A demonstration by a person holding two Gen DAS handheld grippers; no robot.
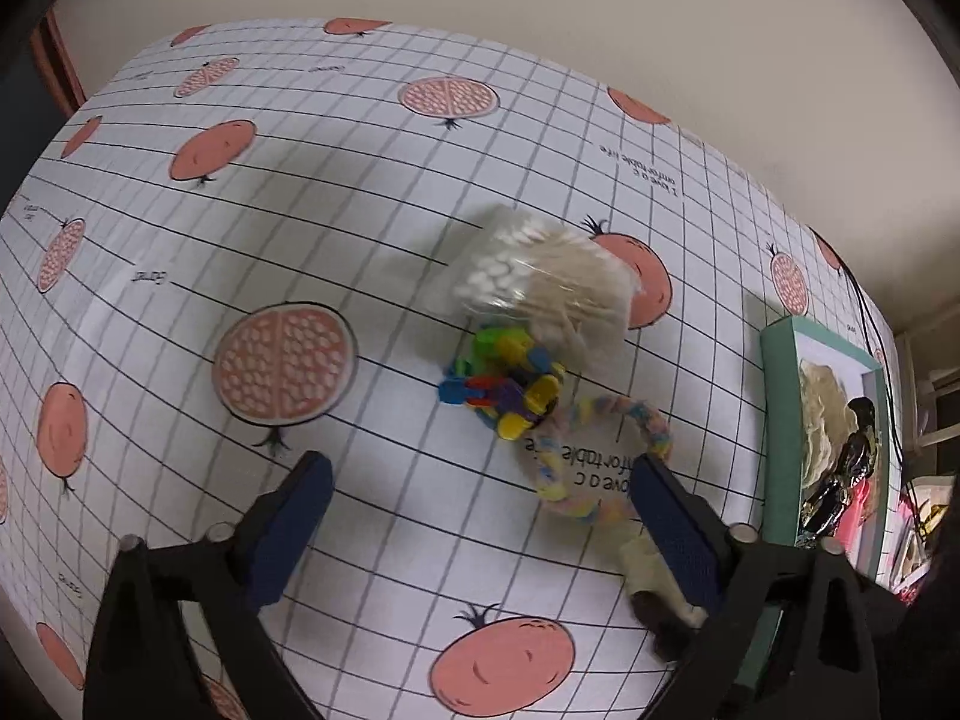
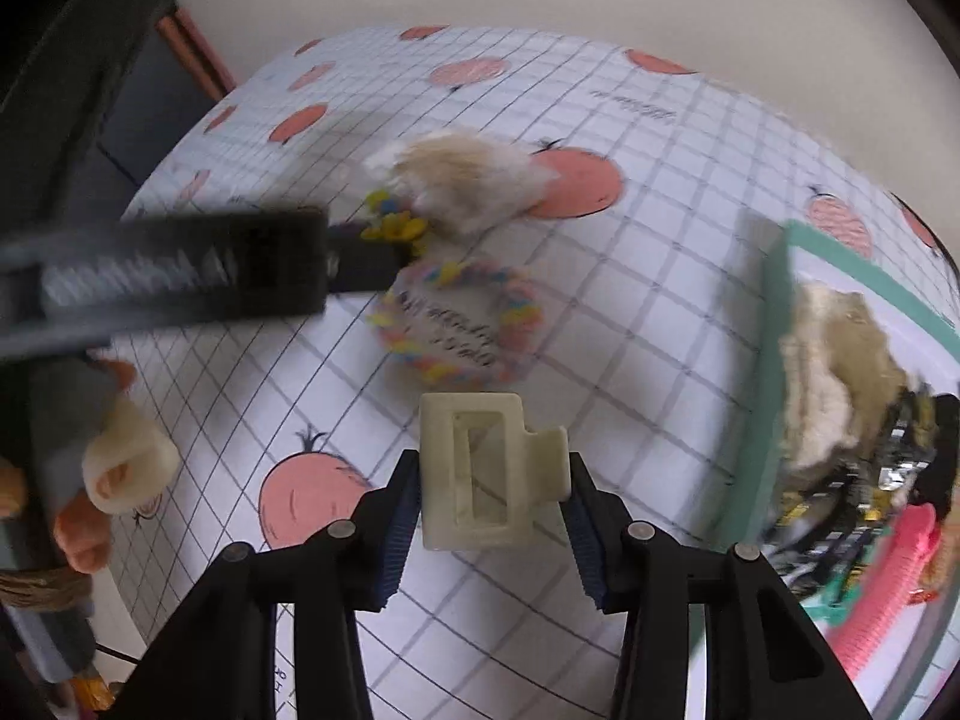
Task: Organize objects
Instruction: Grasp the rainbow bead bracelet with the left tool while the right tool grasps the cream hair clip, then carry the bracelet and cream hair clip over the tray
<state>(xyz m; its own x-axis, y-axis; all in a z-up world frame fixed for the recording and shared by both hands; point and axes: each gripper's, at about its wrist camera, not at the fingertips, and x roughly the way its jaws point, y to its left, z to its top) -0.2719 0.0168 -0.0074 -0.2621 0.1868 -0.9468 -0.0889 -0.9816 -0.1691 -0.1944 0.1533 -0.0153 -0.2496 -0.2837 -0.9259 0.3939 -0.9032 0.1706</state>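
In the right wrist view my right gripper (image 2: 489, 495) is shut on a cream hair claw clip (image 2: 480, 468), held just above the tablecloth. Beyond it lie a pastel braided ring (image 2: 510, 312), yellow clips (image 2: 393, 228) and a bag of cotton swabs (image 2: 468, 180). My left gripper (image 1: 480, 480) stands open over the cloth with nothing between its fingers. In the left wrist view the swab bag (image 1: 540, 276), a pile of coloured clips (image 1: 504, 384) and the ring (image 1: 600, 456) lie ahead of it. The cream clip (image 1: 645, 570) shows behind its right finger.
A teal-rimmed box (image 2: 774, 360) at the right holds a fluffy beige item (image 2: 828, 372), dark shiny things and a pink clip (image 2: 888, 582). The same box (image 1: 777, 420) shows in the left wrist view. A person's hand (image 2: 114, 474) is at the left. The pomegranate-print cloth (image 1: 300, 192) covers the table.
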